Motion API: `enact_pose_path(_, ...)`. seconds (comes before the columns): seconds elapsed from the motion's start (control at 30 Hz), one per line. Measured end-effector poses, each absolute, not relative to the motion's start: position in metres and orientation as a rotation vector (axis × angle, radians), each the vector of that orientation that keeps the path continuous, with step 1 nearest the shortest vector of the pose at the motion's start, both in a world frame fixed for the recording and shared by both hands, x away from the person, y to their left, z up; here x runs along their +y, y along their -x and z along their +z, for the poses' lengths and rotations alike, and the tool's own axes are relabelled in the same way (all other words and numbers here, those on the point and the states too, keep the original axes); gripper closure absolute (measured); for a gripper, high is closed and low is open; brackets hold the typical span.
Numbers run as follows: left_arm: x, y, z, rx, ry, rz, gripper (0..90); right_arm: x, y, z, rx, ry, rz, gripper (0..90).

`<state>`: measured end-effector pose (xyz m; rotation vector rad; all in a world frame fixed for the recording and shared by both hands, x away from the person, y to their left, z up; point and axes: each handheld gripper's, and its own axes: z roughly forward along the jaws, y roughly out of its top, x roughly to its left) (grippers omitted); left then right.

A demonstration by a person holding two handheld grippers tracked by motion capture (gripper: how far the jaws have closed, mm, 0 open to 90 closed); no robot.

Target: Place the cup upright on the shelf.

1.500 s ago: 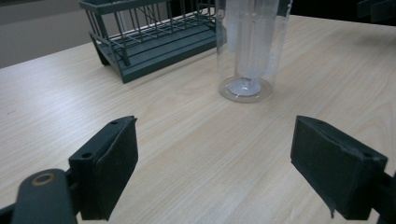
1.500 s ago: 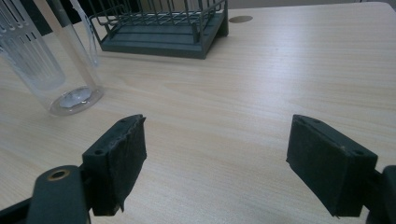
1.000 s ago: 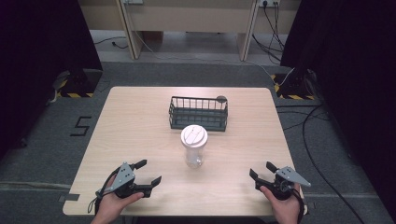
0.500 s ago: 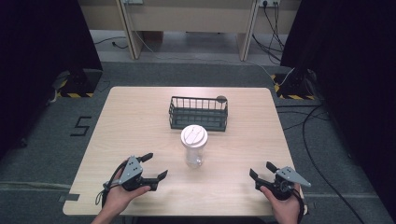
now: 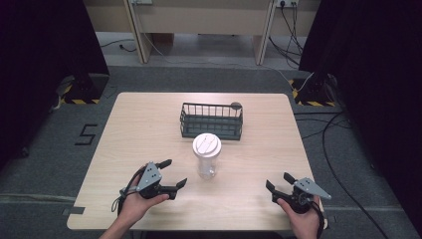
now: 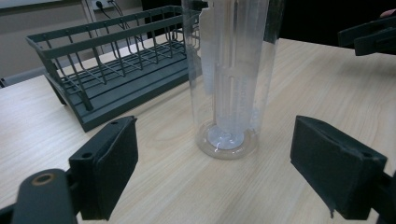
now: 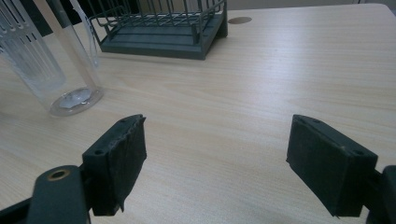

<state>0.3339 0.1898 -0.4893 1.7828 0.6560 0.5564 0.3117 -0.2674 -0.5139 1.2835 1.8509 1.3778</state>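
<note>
A clear plastic bottle [image 5: 207,155] with a white lid stands upright mid-table, in front of a dark wire basket [image 5: 211,121]. My left gripper [image 5: 172,174] is open, a short way left of the bottle, its jaws pointing at it. In the left gripper view the bottle [image 6: 229,79] stands just beyond the spread jaws, with the basket [image 6: 112,74] behind it on the left. My right gripper [image 5: 278,182] is open near the front right edge with nothing between its jaws. The right gripper view has the bottle [image 7: 56,65] at the far left and the basket [image 7: 163,28] at the top.
A small dark round mark [image 5: 236,105] lies on the table just behind the basket's right end. The light wooden table [image 5: 139,129] has bare room on both sides. Cables and dark stands are on the floor around it.
My left gripper has moved right and forward toward the bottle, with its jaws still spread. The right gripper, bottle and basket have stayed put.
</note>
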Motion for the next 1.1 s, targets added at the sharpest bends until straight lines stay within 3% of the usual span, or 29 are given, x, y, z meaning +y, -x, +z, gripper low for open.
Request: enact_pose_path(1.1,0.14,-0.372,-0.5,0.624,-1.82,0.493,14.5,-0.267,-0.312,-0.514,1.856,-1.289,1.383,20.5)
